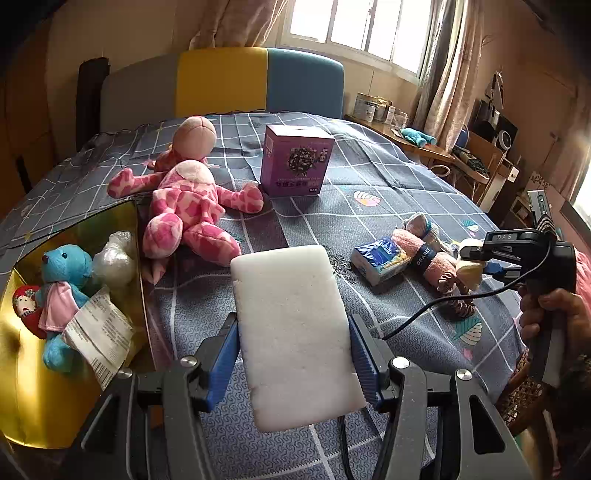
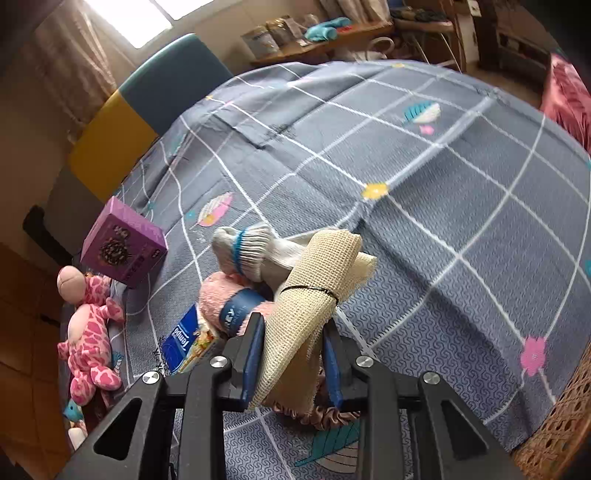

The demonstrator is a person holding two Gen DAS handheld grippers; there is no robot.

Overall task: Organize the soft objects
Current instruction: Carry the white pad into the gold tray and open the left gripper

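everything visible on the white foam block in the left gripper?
The foam block is a white, thick rectangular slab with rounded corners and a finely pitted, spongy-looking surface. The left gripper has its jaws shut on the long sides, blue pads pressing in. It is held above the bed, tilted away from the camera, touching nothing else visible, right of the gold box.

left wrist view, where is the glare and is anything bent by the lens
Left wrist view: window blown out white, gold box shiny, bed bulges from fisheye. Right wrist view: window also overexposed, bed grid lines curve, corners dark.
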